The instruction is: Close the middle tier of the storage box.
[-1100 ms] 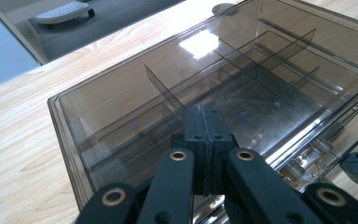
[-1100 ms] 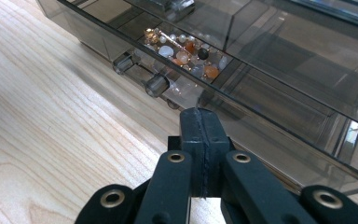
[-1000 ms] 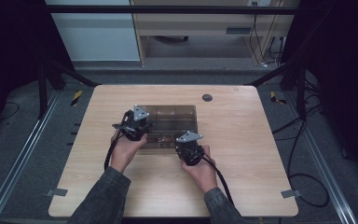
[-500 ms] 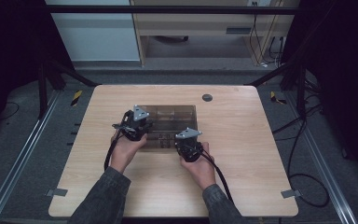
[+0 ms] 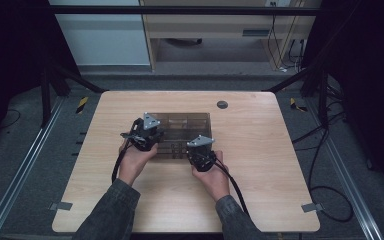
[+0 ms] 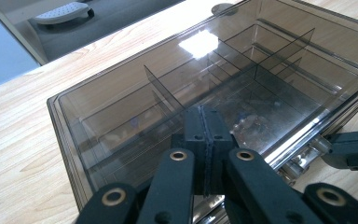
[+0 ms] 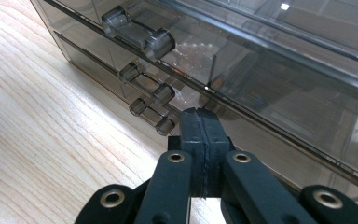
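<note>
Organizer box [image 5: 180,131] on table [image 5: 280,150]

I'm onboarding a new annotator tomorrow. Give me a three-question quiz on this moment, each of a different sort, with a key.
1. True or false: the left gripper has its jaws wide open.
2. Multiple choice: the smoky clear organizer box sits
A. on the floor
B. on the wooden table
C. in a hand, held off the table
3. Short answer: in the right gripper view, what runs along the box front just left of the right gripper?

Key
1. False: the jaws are pressed together at the box's top.
2. B
3. Clear bar-shaped drawer handles, one above the other.
</note>
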A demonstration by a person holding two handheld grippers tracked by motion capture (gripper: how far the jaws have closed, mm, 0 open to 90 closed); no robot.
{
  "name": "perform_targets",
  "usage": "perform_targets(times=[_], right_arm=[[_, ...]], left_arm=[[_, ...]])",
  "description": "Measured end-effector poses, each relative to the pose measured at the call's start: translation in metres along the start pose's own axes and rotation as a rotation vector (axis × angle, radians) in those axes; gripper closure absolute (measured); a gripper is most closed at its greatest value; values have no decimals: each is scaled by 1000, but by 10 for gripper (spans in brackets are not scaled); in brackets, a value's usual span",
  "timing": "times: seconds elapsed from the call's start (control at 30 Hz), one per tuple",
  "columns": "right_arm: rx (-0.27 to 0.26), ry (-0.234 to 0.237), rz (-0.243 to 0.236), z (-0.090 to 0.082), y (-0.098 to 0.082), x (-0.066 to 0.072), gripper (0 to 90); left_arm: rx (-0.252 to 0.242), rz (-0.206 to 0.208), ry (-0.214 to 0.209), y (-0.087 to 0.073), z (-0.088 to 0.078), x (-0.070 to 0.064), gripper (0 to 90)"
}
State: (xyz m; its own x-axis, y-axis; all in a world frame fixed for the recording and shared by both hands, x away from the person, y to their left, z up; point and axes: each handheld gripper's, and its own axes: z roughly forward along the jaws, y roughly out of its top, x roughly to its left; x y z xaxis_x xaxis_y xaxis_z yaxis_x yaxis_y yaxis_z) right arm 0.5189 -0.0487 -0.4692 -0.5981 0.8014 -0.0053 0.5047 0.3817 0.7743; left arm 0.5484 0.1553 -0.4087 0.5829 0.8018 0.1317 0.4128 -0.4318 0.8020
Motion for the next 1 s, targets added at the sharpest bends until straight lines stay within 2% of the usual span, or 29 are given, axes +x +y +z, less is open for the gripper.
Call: perform_targets(times=[0.43,0.67,0.8,1.0], right_arm=[[6,15,6,1,1,-1,900],[1,20,11,-1,1,-2,900],[-8,37,5,-3,0,-3,876],[-24,61,8,-13,-7,0,856]], left_arm=[[-8,-2,2,0,0,-1,898],[-8,12,1,0,-1,-3,897],[-20,20,4,0,-2,-4,887],[-58,24,13,2,-12,-3,873]])
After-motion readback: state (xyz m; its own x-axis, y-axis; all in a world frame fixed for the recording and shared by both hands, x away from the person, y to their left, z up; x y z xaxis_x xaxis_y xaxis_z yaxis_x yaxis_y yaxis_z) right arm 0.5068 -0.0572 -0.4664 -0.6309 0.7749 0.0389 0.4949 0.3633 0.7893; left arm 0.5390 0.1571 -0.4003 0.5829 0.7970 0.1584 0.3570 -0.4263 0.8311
